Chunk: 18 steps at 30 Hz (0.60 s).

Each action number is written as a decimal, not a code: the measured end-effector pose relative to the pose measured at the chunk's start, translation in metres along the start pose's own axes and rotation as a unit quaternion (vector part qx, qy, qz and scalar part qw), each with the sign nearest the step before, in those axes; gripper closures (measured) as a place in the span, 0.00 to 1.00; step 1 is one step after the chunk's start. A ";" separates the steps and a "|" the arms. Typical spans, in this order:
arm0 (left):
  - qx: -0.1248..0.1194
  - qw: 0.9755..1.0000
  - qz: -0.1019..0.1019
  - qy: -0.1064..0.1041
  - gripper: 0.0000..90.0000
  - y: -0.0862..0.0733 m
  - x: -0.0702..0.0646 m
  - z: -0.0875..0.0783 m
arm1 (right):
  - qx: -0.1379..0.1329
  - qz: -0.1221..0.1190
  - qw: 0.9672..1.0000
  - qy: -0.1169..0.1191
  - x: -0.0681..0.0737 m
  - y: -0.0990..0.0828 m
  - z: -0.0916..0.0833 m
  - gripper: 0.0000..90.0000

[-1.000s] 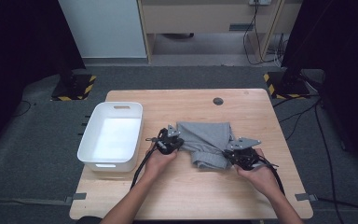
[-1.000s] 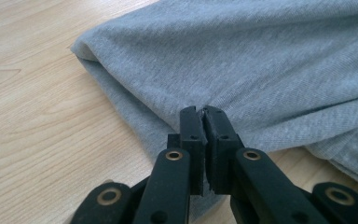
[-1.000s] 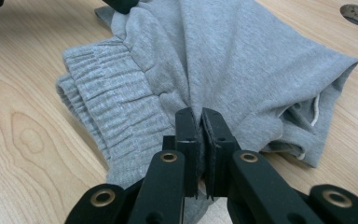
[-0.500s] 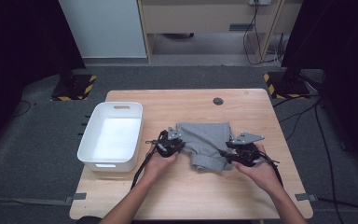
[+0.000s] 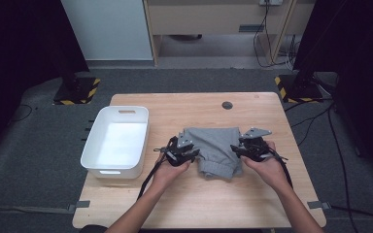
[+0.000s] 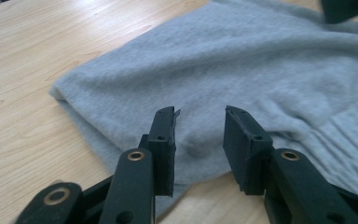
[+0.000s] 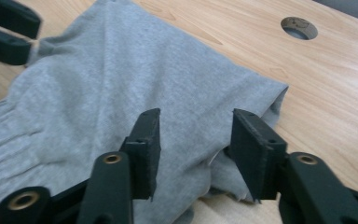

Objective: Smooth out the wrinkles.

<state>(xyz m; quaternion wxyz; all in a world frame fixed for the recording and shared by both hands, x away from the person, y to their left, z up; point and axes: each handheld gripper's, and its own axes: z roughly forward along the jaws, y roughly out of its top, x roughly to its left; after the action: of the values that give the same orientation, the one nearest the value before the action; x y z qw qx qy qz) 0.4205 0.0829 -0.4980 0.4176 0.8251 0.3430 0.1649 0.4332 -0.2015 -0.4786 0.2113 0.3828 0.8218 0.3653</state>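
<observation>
- We found the grey garment [image 5: 215,150] lying folded into a compact, roughly square bundle on the tabletop [image 5: 252,204], near its middle and just right of the white bin [image 5: 116,170].
- We judged the folding to be largely done: the bundle lay flat, with its ribbed hem facing the person's side.
- We saw that the white bin held nothing. If the garment was meant to go into it, that transfer was not yet done.
- We held the left hand-held gripper [image 5: 184,148] at the left edge of the garment. In the left gripper view, its jaws stood apart just above the cloth, with no fabric pinched between them. The jaws had just been opening.
- We held the right hand-held gripper [image 5: 249,147] at the right edge of the garment. In the right gripper view, its jaws stood spread over the folded corner and pressed on nothing. These jaws had opened and then closed in slightly.
- We judged that both grips had been let go and that the garment rested on the tabletop under its own weight.
- We noted a round hole [image 5: 227,105] in the tabletop beyond the garment, well apart from it.
- We could read no brand, label or writing on the garment, the white bin or either hand-held gripper.
</observation>
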 end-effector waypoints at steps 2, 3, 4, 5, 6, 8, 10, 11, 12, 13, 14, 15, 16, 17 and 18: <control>0.000 1.000 0.007 -0.004 0.73 -0.001 -0.003 -0.002 | -0.005 -0.002 1.000 -0.003 -0.001 0.002 0.001 0.67; 0.003 1.000 0.011 -0.005 0.73 -0.002 -0.005 -0.003 | -0.006 0.002 1.000 -0.001 -0.001 0.003 0.002 0.70; 0.006 1.000 0.013 -0.006 0.73 -0.003 -0.006 -0.004 | -0.006 0.001 1.000 0.001 -0.001 0.003 0.003 0.71; 0.007 1.000 0.016 -0.007 0.73 -0.005 -0.007 -0.004 | -0.005 0.001 1.000 0.000 -0.001 0.004 0.003 0.71; 0.009 1.000 0.020 -0.006 0.74 -0.006 -0.008 -0.005 | -0.006 0.002 1.000 0.001 -0.001 0.004 0.004 0.72; 0.014 1.000 0.020 -0.004 0.74 -0.009 -0.007 -0.005 | -0.007 0.001 1.000 0.002 -0.001 0.005 0.004 0.71; 0.023 1.000 0.011 -0.008 0.74 -0.012 -0.004 -0.003 | -0.007 0.001 1.000 0.003 0.000 0.005 0.004 0.70; 0.027 1.000 0.009 -0.008 0.74 -0.014 -0.003 -0.001 | -0.007 0.002 1.000 0.003 0.000 0.005 0.004 0.70; 0.030 0.999 0.010 -0.009 0.74 -0.016 -0.003 0.000 | -0.008 0.002 1.000 0.001 -0.001 0.005 0.004 0.68; 0.034 0.999 0.011 -0.008 0.74 -0.017 -0.003 0.002 | -0.009 0.004 1.000 -0.001 -0.002 0.005 0.004 0.67; 0.035 0.999 0.014 -0.007 0.73 -0.019 -0.004 0.003 | -0.008 0.007 1.000 -0.002 -0.003 0.005 0.004 0.65; 0.035 0.999 0.017 -0.006 0.72 -0.019 -0.004 0.004 | -0.009 0.011 1.000 -0.003 -0.004 0.005 0.004 0.64; 0.034 0.999 0.020 -0.004 0.71 -0.019 -0.005 0.005 | -0.009 0.016 1.000 -0.003 -0.006 0.005 0.005 0.63; 0.033 0.999 0.022 -0.003 0.70 -0.020 -0.005 0.006 | -0.009 0.021 1.000 -0.003 -0.007 0.005 0.006 0.62; 0.033 0.999 0.028 0.000 0.69 -0.021 -0.005 0.008 | -0.005 0.024 1.000 -0.004 -0.009 0.005 0.007 0.61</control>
<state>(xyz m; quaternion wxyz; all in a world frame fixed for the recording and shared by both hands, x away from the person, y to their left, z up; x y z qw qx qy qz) 0.4123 0.0832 -0.5193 0.3849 0.8478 0.3254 0.1651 0.4454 -0.2029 -0.4785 0.2080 0.4031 0.8095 0.3727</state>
